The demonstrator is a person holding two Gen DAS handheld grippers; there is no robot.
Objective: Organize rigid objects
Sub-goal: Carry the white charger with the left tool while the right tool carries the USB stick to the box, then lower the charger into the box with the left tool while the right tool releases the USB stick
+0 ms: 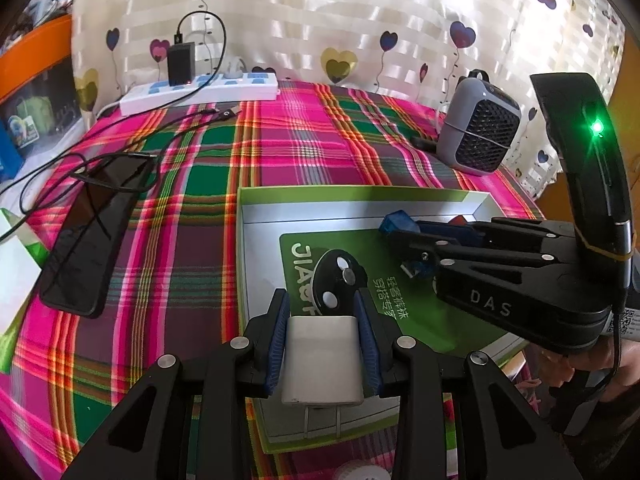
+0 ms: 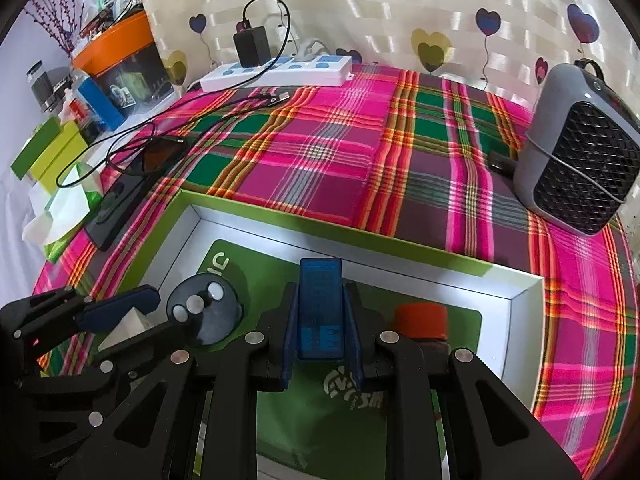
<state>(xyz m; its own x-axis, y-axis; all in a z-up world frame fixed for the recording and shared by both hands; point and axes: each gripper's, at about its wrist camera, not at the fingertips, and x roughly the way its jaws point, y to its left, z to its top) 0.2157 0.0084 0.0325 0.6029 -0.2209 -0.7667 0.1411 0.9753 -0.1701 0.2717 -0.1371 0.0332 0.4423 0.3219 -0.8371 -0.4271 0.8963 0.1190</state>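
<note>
both grippers clamp: left gripper (image 1: 325,344) white charger (image 1: 323,360), prongs rearward; right gripper (image 2: 322,336) blue reader (image 2: 321,308), lengthwise.

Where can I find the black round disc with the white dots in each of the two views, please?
Left wrist view: the black round disc lies low in the centre, inside the green box, just beyond the white charger.
Right wrist view: the disc is lower left.
Shared landmark: the white power strip.
</note>
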